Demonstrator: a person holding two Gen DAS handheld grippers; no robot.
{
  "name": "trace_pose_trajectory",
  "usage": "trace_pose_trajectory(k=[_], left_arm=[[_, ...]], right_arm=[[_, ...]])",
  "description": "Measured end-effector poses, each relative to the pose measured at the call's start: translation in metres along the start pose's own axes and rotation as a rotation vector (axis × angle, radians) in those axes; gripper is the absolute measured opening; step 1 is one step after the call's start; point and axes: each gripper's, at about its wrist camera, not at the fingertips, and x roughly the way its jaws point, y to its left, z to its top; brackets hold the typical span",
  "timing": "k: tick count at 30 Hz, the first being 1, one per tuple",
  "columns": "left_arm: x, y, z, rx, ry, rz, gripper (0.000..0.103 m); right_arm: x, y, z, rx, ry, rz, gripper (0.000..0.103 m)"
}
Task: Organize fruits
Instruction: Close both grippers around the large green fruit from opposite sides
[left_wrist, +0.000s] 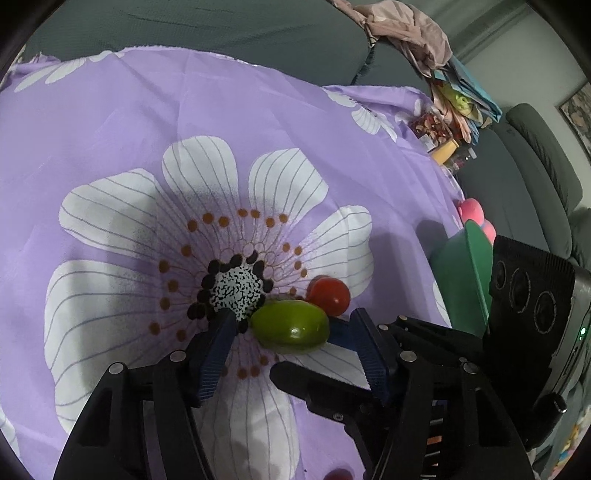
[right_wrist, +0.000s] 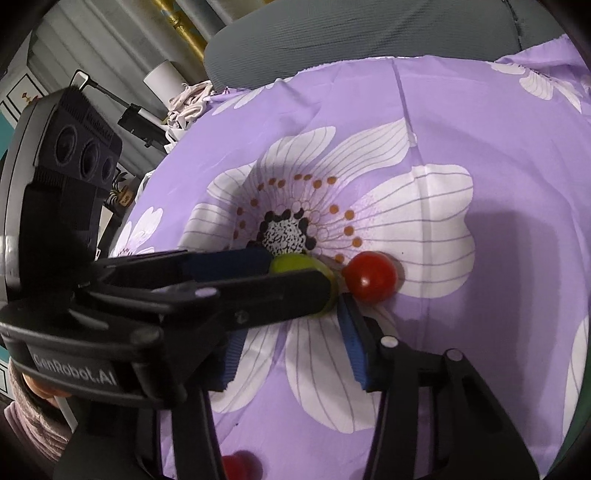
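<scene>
fruits (left_wrist: 290, 327) on purple floral cloth (left_wrist: 147, 140)

A purple cloth (left_wrist: 147, 129) printed with big white flowers covers the bench. Behind it stands a grey sofa (left_wrist: 535, 173), draped with crumpled clothes (left_wrist: 406, 33). A framed picture (left_wrist: 578, 110) hangs on the wall.

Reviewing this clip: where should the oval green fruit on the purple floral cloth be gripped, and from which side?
Grip the oval green fruit across its short width at the middle, coming from above on the near side. It lies flat on the purple floral cloth, and the round red fruit sits tight against its far end. The left gripper already straddles it.
</scene>
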Motion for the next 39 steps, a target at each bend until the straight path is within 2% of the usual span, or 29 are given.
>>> trace_pose_trajectory(k=[3, 7, 10, 15, 22, 39], left_arm=[[0.003, 0.002, 0.000, -0.007, 0.006, -0.005, 0.054], [0.004, 0.005, 0.002, -0.033, 0.003, -0.016, 0.053], [0.005, 0.006, 0.003, -0.033, -0.003, -0.013, 0.046], [0.004, 0.006, 0.002, -0.022, -0.007, -0.015, 0.046], [-0.010, -0.006, 0.000, 0.014, -0.040, -0.004, 0.046], [-0.042, -0.065, -0.020, 0.131, -0.104, 0.032, 0.046]], right_arm=[[0.002, -0.001, 0.002, -0.007, 0.001, -0.005, 0.040], [0.004, -0.003, 0.005, -0.019, 0.004, -0.012, 0.037], [0.005, -0.002, 0.007, -0.036, 0.007, -0.021, 0.036], [0.005, 0.001, 0.006, -0.067, 0.001, -0.041, 0.036], [-0.005, 0.003, 0.002, -0.071, -0.044, -0.023, 0.036], [-0.058, 0.017, -0.022, -0.084, -0.191, -0.016, 0.037]])
